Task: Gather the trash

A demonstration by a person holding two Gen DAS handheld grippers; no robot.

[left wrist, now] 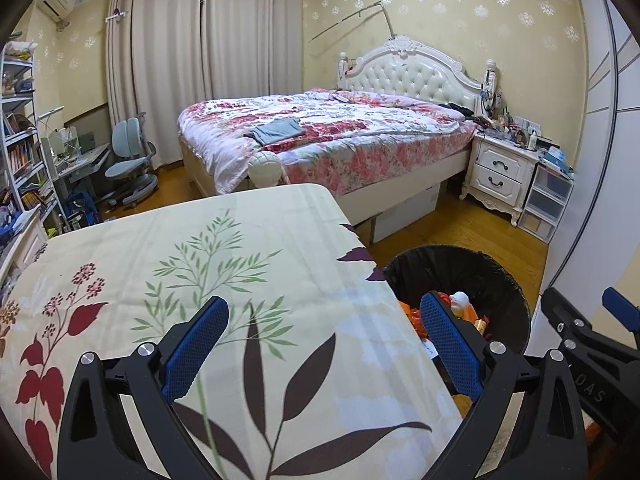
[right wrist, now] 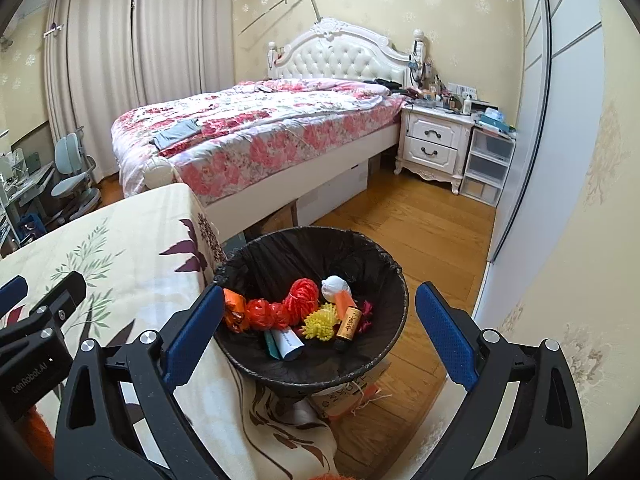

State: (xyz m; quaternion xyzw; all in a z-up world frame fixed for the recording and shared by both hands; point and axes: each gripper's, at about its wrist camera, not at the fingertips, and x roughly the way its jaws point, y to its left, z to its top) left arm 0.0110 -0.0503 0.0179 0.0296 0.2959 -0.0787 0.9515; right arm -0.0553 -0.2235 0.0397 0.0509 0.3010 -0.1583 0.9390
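While left wrist camera looked over desk [left wrist: 224,264] with leaf-print cloth, left gripper [left wrist: 324,344] stood spread wide, nothing between pads. Black-lined bin [left wrist: 496,280] sat on floor just beside desk's right edge, trash partly visible inside. Right gripper [left wrist: 592,316] showed at far right.

From right wrist camera, right gripper [right wrist: 320,332] hung above bin [right wrist: 256,264], jaws wide apart, empty. Inside bin: orange bag [right wrist: 272,312], red net ball [right wrist: 302,294], yellow spiky ball [right wrist: 320,322], battery [right wrist: 348,322], white wad [right wrist: 334,288]. Bed [right wrist: 256,128] stood beyond.
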